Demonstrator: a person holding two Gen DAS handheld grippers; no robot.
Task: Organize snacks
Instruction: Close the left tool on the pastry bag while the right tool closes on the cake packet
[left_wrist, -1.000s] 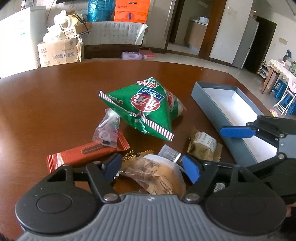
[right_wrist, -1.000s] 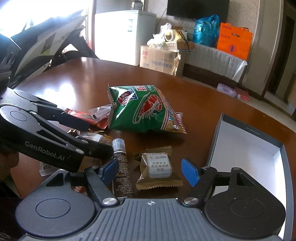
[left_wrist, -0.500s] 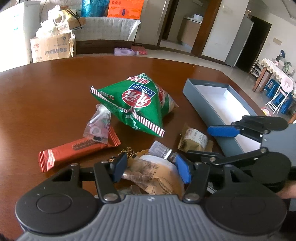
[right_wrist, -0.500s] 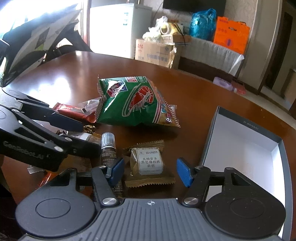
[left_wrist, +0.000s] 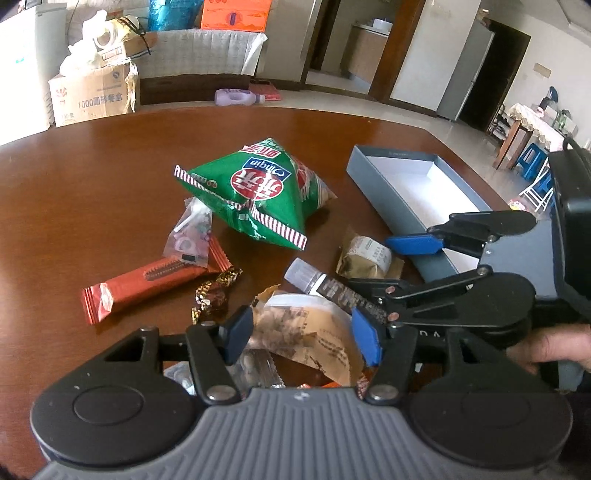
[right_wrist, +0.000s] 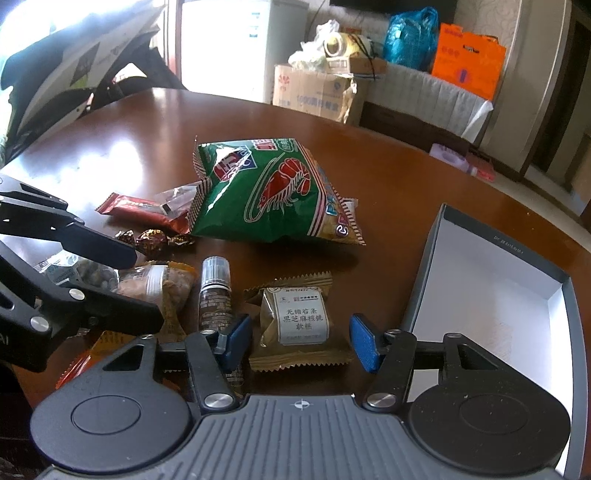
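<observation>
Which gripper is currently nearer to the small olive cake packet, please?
Right. The right gripper brackets the olive cake packet with open jaws; the left gripper sits over the tan snack bag beside it.

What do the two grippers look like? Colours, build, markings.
Both match: the left gripper and right gripper have blue finger pads on black linkage arms with silver pivot screws, round black discs and a ribbed grey body. White lettering marks the left one's side. A bare hand holds the right one.

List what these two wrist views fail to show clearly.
- Orange packet: right wrist view, mostly hidden behind left gripper.
- Grey box: near end cut off by right gripper.
- Small bottle: left wrist view, its base hidden behind the right gripper; label unreadable.
</observation>
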